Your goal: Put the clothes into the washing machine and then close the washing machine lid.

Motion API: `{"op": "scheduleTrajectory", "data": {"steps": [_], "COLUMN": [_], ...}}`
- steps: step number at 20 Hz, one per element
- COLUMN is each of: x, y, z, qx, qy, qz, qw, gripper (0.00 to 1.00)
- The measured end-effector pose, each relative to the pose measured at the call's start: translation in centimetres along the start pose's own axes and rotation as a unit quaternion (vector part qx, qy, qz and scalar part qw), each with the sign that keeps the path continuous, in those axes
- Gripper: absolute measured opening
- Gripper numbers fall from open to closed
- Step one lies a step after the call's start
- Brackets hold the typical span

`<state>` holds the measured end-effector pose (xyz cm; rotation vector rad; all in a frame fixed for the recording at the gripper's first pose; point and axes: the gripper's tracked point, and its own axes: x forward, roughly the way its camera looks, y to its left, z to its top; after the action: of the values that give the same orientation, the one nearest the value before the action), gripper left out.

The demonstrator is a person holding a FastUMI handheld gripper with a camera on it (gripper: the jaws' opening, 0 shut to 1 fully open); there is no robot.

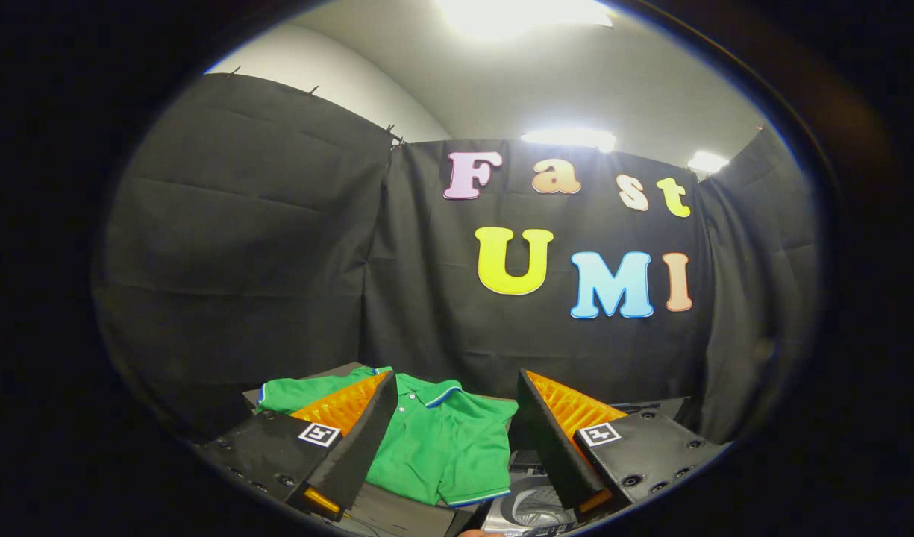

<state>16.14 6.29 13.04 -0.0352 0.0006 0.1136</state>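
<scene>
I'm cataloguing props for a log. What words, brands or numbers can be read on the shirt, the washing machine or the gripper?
No readable text on these things.
Green short-sleeved polo shirt, between and beyond the open gripper's fingers: no print or logo shows.
Square black-and-white markers on both fingers: patterns, not words.
Grey washing machine by the right finger: any marking too blurred to read.

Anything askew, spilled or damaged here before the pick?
Nothing stands out. The green shirt lies spread on the dark surface, between and just beyond the open gripper fingers. The washing machine opening sits below the right finger, apparently uncovered.
</scene>
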Motion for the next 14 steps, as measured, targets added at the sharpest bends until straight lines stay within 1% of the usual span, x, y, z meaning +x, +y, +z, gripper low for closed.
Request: {"op": "scheduleTrajectory", "data": {"steps": [2, 7, 11, 12, 14], "x": [1.4, 4.8, 7.7, 8.4, 9.7], "y": [0.9, 1.2, 1.5, 1.6, 2.5], "z": [-0.1, -1.4, -3.3, -3.8, -4.6], "qx": [0.015, 0.055, 0.095, 0.101, 0.114], "qy": [0.02, 0.106, 0.193, 0.215, 0.254], "qz": [0.012, 0.017, 0.026, 0.026, 0.03], "qw": [1.0, 0.993, 0.976, 0.971, 0.96], "gripper": [1.0, 1.0, 1.0, 0.98, 0.98]}}
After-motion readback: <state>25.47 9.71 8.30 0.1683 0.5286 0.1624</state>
